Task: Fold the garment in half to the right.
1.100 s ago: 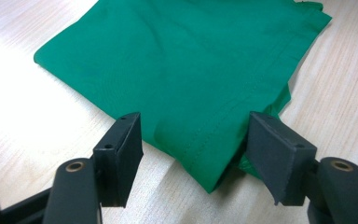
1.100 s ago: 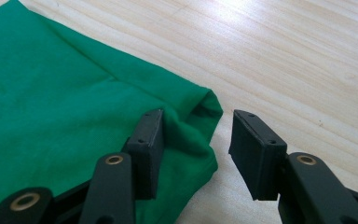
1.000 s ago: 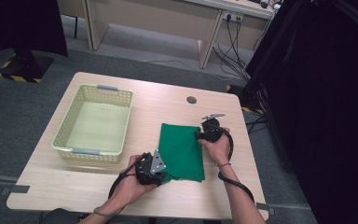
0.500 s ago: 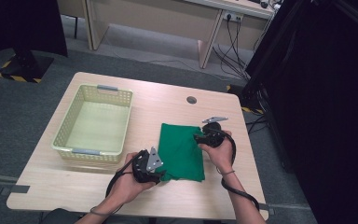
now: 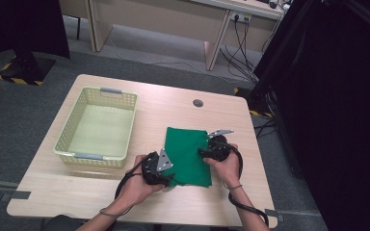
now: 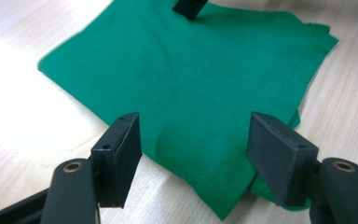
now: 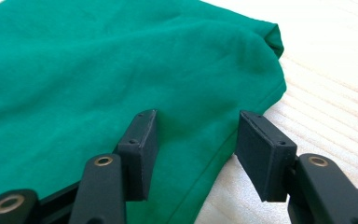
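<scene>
A folded green cloth [image 5: 187, 151] lies flat on the wooden table [image 5: 164, 106], right of centre. My left gripper [image 5: 169, 179] is at the cloth's near-left corner. In the left gripper view its jaws stand open [image 6: 193, 140] with that corner of the cloth [image 6: 191, 70] low between them, the pads clear of it. My right gripper [image 5: 202, 153] is at the cloth's right edge. Its jaws have just been opening and stand open [image 7: 196, 140] astride the hem of the cloth [image 7: 98, 60], not pressing on it. The tip of a right gripper's finger [image 6: 189, 7] rests at the cloth's far side.
An empty pale yellow basket [image 5: 62, 147] stands on the table's left half, close to the left hand. A round cable hole [image 5: 198, 103] sits at the back of the table. Bare wood lies right of the cloth [image 7: 335, 70].
My right gripper has slid a little along the cloth's right edge toward the person. The left gripper has stayed at the near-left corner.
</scene>
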Motion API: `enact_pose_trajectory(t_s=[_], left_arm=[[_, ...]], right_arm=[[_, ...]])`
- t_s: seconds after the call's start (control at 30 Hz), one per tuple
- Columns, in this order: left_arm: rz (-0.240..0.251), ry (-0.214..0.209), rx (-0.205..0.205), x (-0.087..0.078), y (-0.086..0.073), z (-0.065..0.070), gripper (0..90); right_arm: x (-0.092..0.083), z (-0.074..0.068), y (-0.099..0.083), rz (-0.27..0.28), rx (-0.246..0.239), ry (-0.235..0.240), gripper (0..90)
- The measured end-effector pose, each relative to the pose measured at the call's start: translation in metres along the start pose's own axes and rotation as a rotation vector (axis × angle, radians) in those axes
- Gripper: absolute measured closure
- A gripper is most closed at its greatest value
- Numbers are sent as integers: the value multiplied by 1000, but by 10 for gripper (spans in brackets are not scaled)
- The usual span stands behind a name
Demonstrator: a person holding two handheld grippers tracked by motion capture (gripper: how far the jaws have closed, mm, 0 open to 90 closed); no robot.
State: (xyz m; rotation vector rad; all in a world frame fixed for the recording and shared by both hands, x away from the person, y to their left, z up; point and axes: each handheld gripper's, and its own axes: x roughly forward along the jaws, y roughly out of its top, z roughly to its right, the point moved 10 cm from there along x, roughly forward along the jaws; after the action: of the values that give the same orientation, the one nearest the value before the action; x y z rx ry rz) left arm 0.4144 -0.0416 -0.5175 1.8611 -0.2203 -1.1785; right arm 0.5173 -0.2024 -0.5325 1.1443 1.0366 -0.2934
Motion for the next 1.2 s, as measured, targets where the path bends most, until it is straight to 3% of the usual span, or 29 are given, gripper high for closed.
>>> enact_pose_trajectory(t_s=[0.5,0.77,0.9,1.03,1.2], left_arm=[[-33,-5,8,10,-3,-2,353],[-12,-21,-2,0,-2,2,358],[-23,-33,7,-4,-8,7,366],[-37,-22,10,-1,-11,5,370],[-47,-17,14,3,-11,4,372]], right_arm=[[5,5,1,-1,-10,-36,492],[-11,1,1,38,12,-8,504],[-18,-7,-7,42,-7,20,508],[-16,-13,-16,20,-34,24,510],[-12,-11,-21,16,-29,14,509]])
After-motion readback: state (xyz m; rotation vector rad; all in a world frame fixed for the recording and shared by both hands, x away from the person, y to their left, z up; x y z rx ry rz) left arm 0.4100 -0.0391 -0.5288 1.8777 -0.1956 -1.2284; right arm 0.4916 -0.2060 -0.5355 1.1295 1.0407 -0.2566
